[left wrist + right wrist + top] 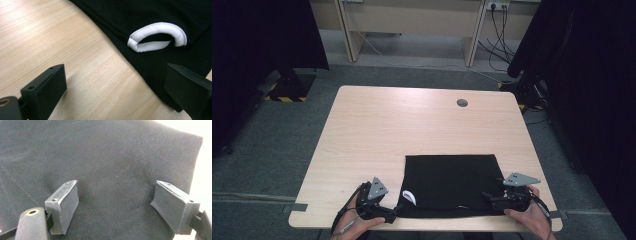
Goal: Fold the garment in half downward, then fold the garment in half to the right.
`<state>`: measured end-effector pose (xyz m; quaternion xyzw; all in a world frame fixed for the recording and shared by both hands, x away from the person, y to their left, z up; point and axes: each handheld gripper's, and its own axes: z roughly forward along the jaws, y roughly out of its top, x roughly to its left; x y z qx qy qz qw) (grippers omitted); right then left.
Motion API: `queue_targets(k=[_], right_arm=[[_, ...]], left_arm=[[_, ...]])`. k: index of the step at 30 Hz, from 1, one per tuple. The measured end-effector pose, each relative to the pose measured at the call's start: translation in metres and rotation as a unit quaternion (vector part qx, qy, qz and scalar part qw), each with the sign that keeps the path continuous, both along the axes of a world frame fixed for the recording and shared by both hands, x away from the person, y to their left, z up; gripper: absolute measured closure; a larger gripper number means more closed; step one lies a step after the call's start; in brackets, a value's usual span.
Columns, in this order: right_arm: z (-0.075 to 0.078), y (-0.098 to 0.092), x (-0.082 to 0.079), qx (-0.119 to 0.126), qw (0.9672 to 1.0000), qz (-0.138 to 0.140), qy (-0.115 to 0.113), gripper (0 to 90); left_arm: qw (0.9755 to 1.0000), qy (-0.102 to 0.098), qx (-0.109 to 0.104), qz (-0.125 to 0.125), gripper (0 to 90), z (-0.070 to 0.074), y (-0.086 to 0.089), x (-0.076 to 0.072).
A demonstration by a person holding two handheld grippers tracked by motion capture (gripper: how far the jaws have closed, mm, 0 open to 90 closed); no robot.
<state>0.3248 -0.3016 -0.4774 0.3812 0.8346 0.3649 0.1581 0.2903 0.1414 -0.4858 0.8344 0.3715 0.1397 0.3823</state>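
A black cloth (pixel 452 182) lies folded flat on the near right part of the wooden table (pixel 377 125). A white trimmed loop (pixel 409 196) shows near its near left corner, and it curls up off the cloth (pixel 157 37) in the left gripper view. My left gripper (pixel 391 215) is at that corner, open (pixel 115 75), with one jaw over bare wood and the other over the cloth's edge. My right gripper (pixel 487 196) hovers open over the cloth's near right part (pixel 115 192), with only flat fabric (pixel 112 157) between the jaws.
A round cable hole (pixel 462 103) sits at the table's far right. Beyond the table stand a wooden desk (pixel 412 20) and hanging cables (pixel 499 30). Dark panels flank both sides. The cloth's right edge lies close to the table's right edge.
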Motion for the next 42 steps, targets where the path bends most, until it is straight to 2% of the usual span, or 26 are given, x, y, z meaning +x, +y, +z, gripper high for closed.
queue_targets(k=[8,15,26,34,38,41,42], right_arm=[[0.000,-0.008,-0.001,-0.001,1.0000,-0.003,0.000,21.6],[0.000,-0.018,-0.003,0.000,0.9999,-0.013,-0.001,21.6],[0.000,-0.022,-0.001,-0.001,0.9999,-0.014,-0.001,21.7],[0.000,-0.022,-0.001,0.000,0.9999,-0.014,-0.001,21.6],[0.000,-0.022,-0.001,-0.001,0.9999,-0.014,-0.001,21.6],[0.000,-0.022,-0.001,-0.001,0.9999,-0.014,-0.001,21.7],[0.000,-0.022,-0.001,-0.001,0.9999,-0.014,-0.001,21.6]], left_arm=[[0.9999,0.005,-0.013,-0.008,1.9,0.000,0.002,0.000],[0.9998,-0.008,0.015,-0.006,0.6,-0.002,-0.002,-0.003],[0.9998,-0.014,0.009,-0.006,0.0,-0.003,-0.003,-0.005],[0.9996,-0.014,0.009,-0.024,0.5,-0.002,-0.005,-0.009],[0.9990,-0.026,0.006,-0.034,2.0,-0.003,-0.012,-0.015],[0.9981,-0.039,0.012,-0.045,2.8,0.000,-0.018,-0.019],[0.9981,-0.042,0.006,-0.045,2.8,0.000,-0.020,-0.019]])
